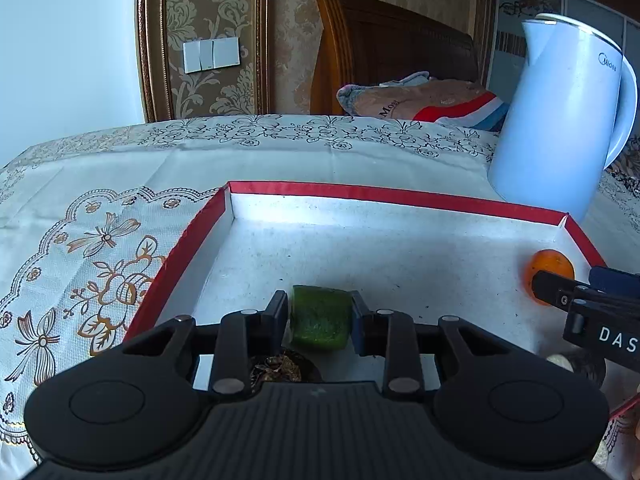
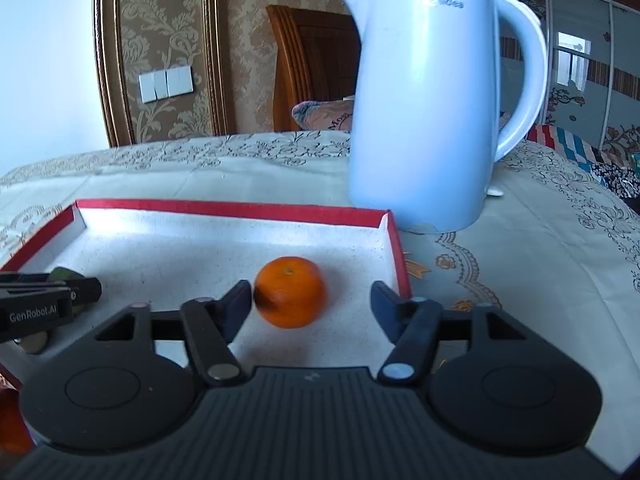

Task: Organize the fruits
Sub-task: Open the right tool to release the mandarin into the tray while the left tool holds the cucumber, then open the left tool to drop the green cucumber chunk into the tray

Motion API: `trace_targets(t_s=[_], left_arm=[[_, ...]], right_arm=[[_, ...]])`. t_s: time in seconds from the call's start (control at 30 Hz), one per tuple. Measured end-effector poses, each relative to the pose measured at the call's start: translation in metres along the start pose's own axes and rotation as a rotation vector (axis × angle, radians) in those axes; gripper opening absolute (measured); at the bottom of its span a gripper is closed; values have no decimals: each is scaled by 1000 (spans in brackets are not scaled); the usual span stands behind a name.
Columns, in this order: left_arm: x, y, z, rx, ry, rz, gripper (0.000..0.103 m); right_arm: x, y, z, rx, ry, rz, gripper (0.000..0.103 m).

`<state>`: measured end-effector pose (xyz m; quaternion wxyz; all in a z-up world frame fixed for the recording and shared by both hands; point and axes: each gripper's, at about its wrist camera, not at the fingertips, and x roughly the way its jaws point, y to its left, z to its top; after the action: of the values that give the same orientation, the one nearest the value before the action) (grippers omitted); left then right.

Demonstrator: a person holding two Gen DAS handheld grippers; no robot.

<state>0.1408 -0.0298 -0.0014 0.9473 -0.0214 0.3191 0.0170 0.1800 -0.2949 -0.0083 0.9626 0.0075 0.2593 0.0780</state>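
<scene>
The orange fruit lies on the floor of the red-rimmed tray, between the spread fingers of the right gripper; the left pad touches or nearly touches it, the right pad stands clear. The left gripper is clamped on a green fruit inside the same tray. Just beyond the tray's far right corner stands a pale blue kettle. All rest on a floral tablecloth; behind, a wooden headboard and patterned wallpaper.

Left gripper clamping a green fruit over the red-rimmed tray.

An orange is sitting near the tray's right wall, the right gripper's finger overlapping it; a pale kettle is standing behind on the tablecloth.
</scene>
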Motion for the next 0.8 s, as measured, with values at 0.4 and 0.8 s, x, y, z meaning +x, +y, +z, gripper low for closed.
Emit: trace_targets(t_s=[0.4,0.8], left_arm=[[-18,0,-10,31,-45,-4,31],[-46,4,-23,35,-98,-19,42]], right_arm=[[-15,-7,-6,42,-14,14,72],[-41,-8,-19,58,-42,46,81]])
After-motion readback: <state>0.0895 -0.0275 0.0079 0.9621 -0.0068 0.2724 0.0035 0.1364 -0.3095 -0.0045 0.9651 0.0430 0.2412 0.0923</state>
